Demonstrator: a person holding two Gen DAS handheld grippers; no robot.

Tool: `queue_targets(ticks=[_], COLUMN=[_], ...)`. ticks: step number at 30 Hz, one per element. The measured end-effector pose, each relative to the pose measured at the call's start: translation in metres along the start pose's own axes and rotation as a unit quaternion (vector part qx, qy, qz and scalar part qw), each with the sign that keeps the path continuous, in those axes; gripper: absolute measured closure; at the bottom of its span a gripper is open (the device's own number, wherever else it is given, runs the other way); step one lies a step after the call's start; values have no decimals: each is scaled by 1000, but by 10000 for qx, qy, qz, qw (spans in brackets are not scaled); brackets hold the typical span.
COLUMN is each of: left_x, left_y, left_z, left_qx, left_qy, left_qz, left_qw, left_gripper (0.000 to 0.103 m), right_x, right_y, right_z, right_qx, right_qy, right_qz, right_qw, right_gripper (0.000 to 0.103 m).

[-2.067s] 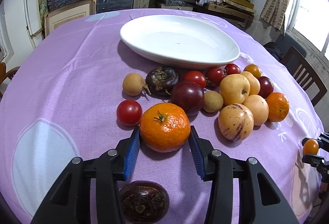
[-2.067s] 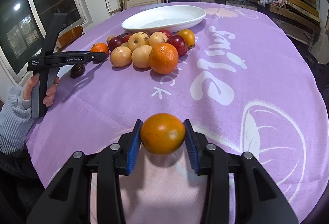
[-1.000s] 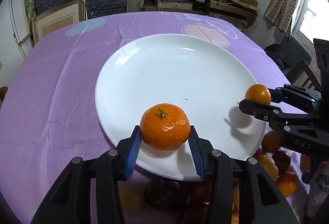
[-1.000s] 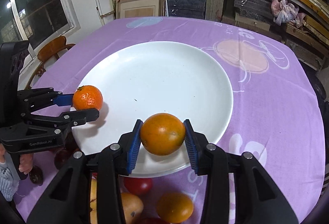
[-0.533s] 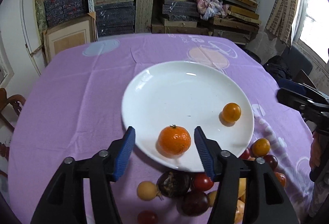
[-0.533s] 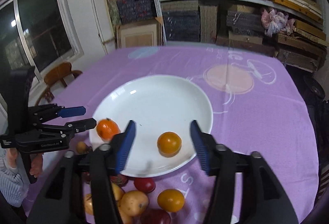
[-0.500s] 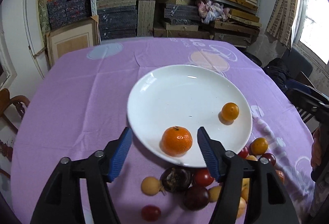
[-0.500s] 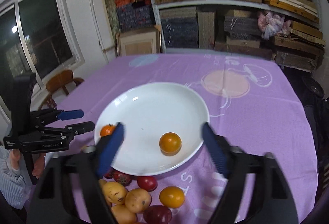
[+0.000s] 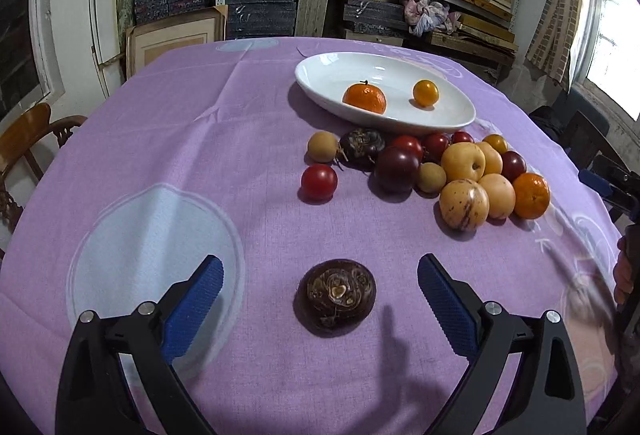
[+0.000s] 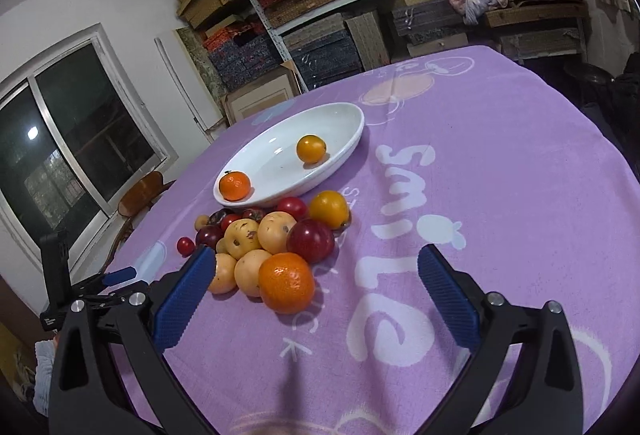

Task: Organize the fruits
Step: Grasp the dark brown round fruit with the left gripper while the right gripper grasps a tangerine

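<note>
On the white plate (image 9: pixel 460 115) at twelve o'clock, a mandarin (image 9: pixel 364 98) and a small orange fruit (image 9: pixel 425 92) are seen apart. Below it, the fruit pile (image 9: pixel 464 171) lies on the table (image 9: pixel 200 155). A dark fruit (image 9: pixel 335 297), possibly a water chestnut, sits between the left gripper (image 9: pixel 320 299)'s spread fingers; the right gripper (image 10: pixel 316 295)'s fingers are likewise spread.

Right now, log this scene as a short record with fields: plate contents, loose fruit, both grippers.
plate: white plate on the purple tablecloth
on plate: mandarin and small orange fruit, apart
loose fruit: pile beside the plate's near rim; big orange at its front
lone fruit: dark brown fruit between the left fingers, not touched
left gripper: open, empty
right gripper: open, empty, facing the big orange
</note>
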State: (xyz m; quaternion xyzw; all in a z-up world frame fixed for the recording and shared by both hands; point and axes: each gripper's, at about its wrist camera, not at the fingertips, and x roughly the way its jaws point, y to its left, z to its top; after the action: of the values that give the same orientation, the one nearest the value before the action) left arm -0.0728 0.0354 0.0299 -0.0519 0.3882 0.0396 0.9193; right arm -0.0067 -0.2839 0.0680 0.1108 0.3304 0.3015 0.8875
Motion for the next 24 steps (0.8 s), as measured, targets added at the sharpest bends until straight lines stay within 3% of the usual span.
queue_targets(ticks=[6,16,18,24], left_x=[1,2,2,8], left_y=[1,-7,-7,0], left_z=[-4,-5,-5,-4], left_qx=[-61,95,82,-84], left_qy=[-19,-80,-88,36], left_qz=[-172,-141,-159,-377], left_qw=[9998,9998,9998,9992], left_gripper=[5,9,12,38], right_x=[14,18,18,21], right_y=[27,28,27,27], right_z=[-13,-12,-12,-12], right_qx=[-691,-761,-767,-751], right_qy=[257,274,293,337], right_qz=[-429,-330,-325,-306], right_qw=[9964,9962,9961,9961], right_gripper=[4,4,4,4])
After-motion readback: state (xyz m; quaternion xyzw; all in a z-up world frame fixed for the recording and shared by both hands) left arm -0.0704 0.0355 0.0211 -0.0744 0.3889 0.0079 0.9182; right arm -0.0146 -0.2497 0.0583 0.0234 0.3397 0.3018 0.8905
